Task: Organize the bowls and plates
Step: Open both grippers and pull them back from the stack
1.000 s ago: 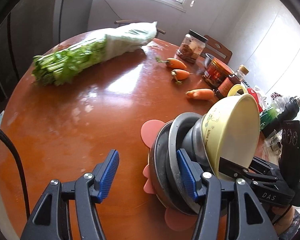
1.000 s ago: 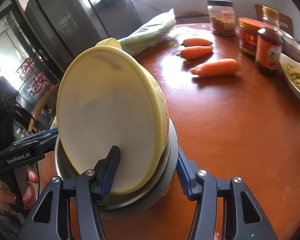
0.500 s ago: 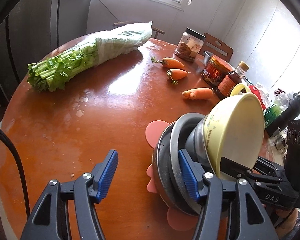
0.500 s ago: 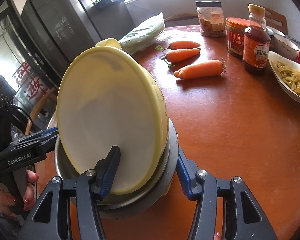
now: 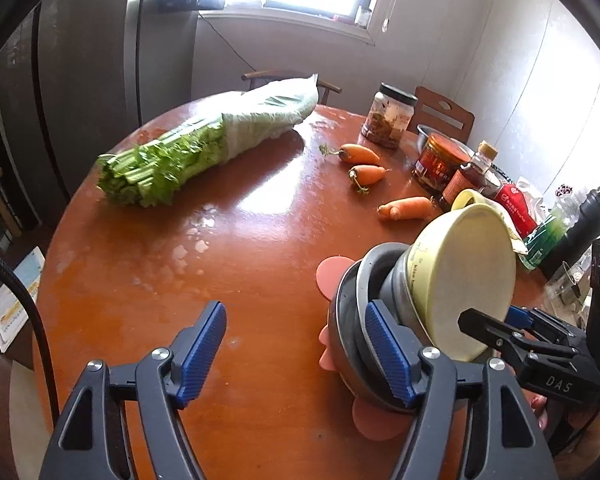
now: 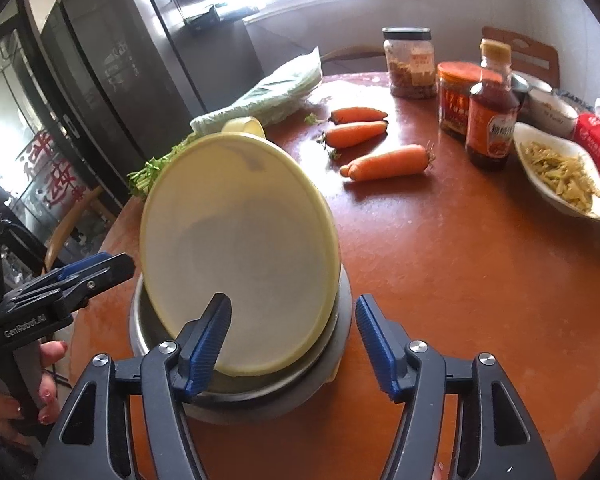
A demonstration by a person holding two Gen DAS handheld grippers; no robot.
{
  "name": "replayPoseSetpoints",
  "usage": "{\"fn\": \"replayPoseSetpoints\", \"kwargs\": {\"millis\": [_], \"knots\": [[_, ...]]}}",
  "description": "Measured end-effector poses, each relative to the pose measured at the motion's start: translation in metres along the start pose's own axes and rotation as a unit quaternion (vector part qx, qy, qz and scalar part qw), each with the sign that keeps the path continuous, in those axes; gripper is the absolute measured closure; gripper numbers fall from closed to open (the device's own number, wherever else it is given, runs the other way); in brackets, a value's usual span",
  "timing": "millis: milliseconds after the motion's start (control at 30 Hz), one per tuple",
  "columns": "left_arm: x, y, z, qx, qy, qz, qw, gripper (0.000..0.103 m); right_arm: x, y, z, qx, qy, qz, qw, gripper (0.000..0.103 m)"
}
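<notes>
A: Starting nearest in the right wrist view: the right gripper point(image 6: 292, 340) has its fingers point(image 6: 206, 342) spreading apart. The left finger lies across the rim of the yellow bowl point(image 6: 236, 248); the right finger stands clear of the steel rim, so nothing is clamped.

B: The left wrist view gives the side of that stack. The yellow bowl point(image 5: 460, 280) tilts steeply, nested in a steel bowl point(image 5: 394, 292) on a steel plate point(image 5: 346, 320), near the counter's point(image 5: 220, 280) close edge. Pink mat point(image 5: 332, 272) lobes stick out beneath, which your view hides.

A: And the left gripper point(image 5: 296, 348)?

B: Its fingers point(image 5: 200, 348) are opening too, with only bare counter between them; the right one stands in front of the plate's rim, and I cannot tell whether it touches.

A: My view shows a hand point(image 6: 40, 392) holding the left gripper at the left edge.

B: Farther off, three carrots point(image 5: 406, 208) lie mid-counter, and a bagged bunch of celery point(image 5: 204, 152) lies toward the far left edge.

A: Mine shows a sauce bottle point(image 6: 492, 120), jars point(image 6: 410, 64) and a dish of shredded food point(image 6: 560, 176) along the far right edge.
</notes>
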State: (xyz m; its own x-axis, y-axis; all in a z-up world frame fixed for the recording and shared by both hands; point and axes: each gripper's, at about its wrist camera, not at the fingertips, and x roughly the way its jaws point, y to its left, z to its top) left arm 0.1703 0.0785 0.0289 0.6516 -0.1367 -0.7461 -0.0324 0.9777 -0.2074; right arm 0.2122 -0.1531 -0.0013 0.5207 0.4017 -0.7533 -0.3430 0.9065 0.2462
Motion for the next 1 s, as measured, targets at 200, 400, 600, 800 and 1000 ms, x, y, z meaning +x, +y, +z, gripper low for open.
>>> {"fn": "replayPoseSetpoints", "kwargs": {"millis": [200, 400, 600, 800, 1000], "knots": [[-0.025, -0.007, -0.009, 0.006, -0.021, 0.016, 0.9996, 0.026, -0.029, 0.011, -0.004, -0.031, -0.055, -0.049, 0.997, 0.032], [-0.051, -0.017, -0.024, 0.014, -0.048, 0.036, 0.9981, 0.024, -0.064, 0.017, -0.015, -0.038, -0.098, -0.057, 0.993, 0.028], [-0.072, -0.029, -0.044, 0.023, -0.063, 0.044, 0.9967, 0.020, -0.093, 0.023, -0.035, -0.045, -0.118, -0.065, 0.990, 0.027], [-0.087, -0.042, -0.066, 0.025, -0.074, 0.043, 0.9960, 0.017, -0.118, 0.029, -0.057, -0.057, -0.140, -0.074, 0.986, 0.026], [-0.093, -0.051, -0.085, 0.025, -0.076, 0.050, 0.9956, 0.014, -0.139, 0.032, -0.076, -0.055, -0.159, -0.077, 0.983, 0.022]]}}
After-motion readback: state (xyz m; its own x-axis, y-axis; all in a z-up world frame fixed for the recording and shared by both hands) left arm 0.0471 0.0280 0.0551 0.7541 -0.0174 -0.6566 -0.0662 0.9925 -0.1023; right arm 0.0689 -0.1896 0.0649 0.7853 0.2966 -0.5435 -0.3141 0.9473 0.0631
